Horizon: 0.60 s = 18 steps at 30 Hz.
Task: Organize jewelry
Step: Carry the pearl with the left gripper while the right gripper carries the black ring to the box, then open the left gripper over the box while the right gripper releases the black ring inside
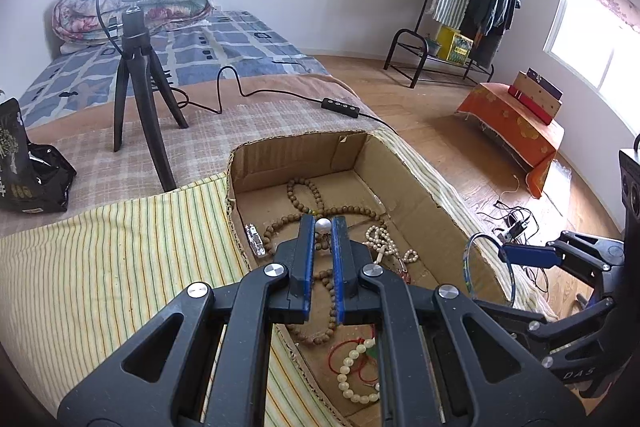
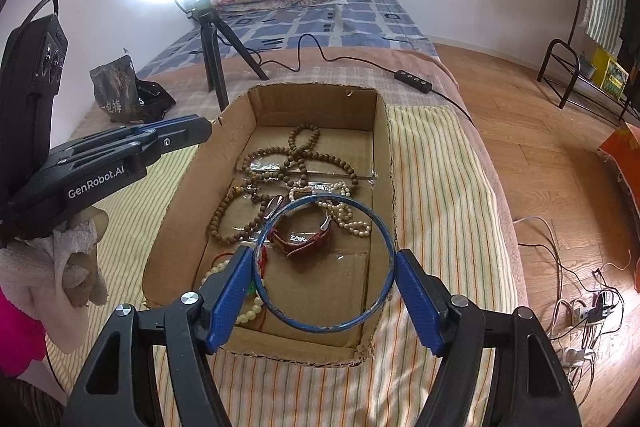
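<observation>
Item 1. Right gripper (image 2: pixel 324 301): blue ribbed fingers (image 2: pixel 230 297) spread wide, pressing on opposite sides of a thin blue rigid bangle (image 2: pixel 382 227), which is clamped across its full width and held above the near end of the box. Judged light, stiff and smooth; the hoop could spring out or tilt if the squeeze slackens, so a hold across the rim at two opposite points suits it.

Item 2. Left gripper (image 1: pixel 323 227): blue fingers nearly together, pinching a small round white pearl-like bead (image 1: pixel 323 225) at the tips, above the middle of the box. Judged tiny, hard and slippery; only a tip hold works. Whether anything hangs from it cannot be told.

Item 3. Shallow open brown cardboard box (image 2: pixel 384 155) on a yellow striped cloth (image 2: pixel 432 187), containing:
- long strand of brown wooden beads (image 2: pixel 296 155), limp, tangle-prone, at the far end;
- cream pearl string (image 2: pixel 352 223), right of centre, limp;
- red leather strap watch (image 2: pixel 304 241), centre, flexible;
- pale green-white bead bracelet with red cord (image 1: pixel 352 367), near left corner.

Item 4. Surroundings: lit ring lamp on black tripod (image 2: pixel 216 67), far side.
</observation>
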{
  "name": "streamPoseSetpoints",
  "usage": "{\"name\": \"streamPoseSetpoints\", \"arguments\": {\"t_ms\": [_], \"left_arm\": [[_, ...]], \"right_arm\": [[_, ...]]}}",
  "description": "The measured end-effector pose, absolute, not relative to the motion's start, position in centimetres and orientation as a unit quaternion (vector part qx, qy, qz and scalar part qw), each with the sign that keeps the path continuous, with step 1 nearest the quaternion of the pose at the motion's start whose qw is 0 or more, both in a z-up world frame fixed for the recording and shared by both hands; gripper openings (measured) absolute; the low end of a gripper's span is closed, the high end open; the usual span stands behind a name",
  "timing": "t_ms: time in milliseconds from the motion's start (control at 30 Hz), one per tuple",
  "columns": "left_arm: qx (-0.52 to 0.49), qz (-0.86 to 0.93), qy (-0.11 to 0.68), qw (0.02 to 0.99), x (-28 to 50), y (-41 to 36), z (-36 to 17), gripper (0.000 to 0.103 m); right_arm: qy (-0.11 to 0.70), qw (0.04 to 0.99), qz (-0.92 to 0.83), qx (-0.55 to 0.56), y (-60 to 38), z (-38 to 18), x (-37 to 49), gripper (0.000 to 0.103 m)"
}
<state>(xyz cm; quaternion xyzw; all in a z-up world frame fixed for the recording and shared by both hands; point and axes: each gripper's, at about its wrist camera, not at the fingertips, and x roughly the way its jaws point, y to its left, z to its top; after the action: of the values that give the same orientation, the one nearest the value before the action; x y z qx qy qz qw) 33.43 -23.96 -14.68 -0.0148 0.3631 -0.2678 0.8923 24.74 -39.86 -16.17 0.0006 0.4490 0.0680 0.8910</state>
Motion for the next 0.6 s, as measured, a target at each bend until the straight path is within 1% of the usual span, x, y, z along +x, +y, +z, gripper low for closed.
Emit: {"name": "streamPoseSetpoints", "arguments": {"t_ms": [333, 400, 433, 467, 500, 533, 567, 600], "left_arm": [[-0.007, -0.265, 0.367, 0.892, 33.7, -24.4, -14.8, 0.007], [-0.006, -0.261, 0.368, 0.892, 33.7, -24.5, -14.8, 0.007], [-0.005, -0.259, 0.369, 0.893, 33.8, -24.4, -14.8, 0.011], [-0.005, -0.259, 0.37, 0.892, 33.8, -24.5, -14.9, 0.017], [-0.005, -0.259, 0.368, 0.893, 33.6, -24.4, -14.8, 0.036], [-0.005, -0.257, 0.364, 0.895, 33.4, -24.4, -14.7, 0.053], [-0.005, -0.255, 0.358, 0.898, 33.2, -24.3, -14.5, 0.056], [-0.004, -0.253, 0.351, 0.901, 33.0, -24.3, -14.3, 0.057]], "right_arm": [[0.454, 0.888, 0.071, 0.0, -39.3, -16.8, 24.9, 0.074], [0.455, 0.888, 0.071, -0.001, -39.2, -16.8, 24.9, 0.078], [0.454, 0.888, 0.071, -0.002, -39.2, -16.8, 24.8, 0.079], [0.453, 0.889, 0.07, -0.005, -39.1, -16.8, 24.8, 0.081], [0.453, 0.889, 0.069, -0.008, -39.0, -16.8, 24.7, 0.084], [0.452, 0.889, 0.067, -0.011, -38.9, -16.8, 24.7, 0.085], [0.452, 0.89, 0.067, -0.014, -38.8, -16.8, 24.6, 0.087], [0.452, 0.889, 0.068, -0.016, -38.8, -16.8, 24.5, 0.088]]}}
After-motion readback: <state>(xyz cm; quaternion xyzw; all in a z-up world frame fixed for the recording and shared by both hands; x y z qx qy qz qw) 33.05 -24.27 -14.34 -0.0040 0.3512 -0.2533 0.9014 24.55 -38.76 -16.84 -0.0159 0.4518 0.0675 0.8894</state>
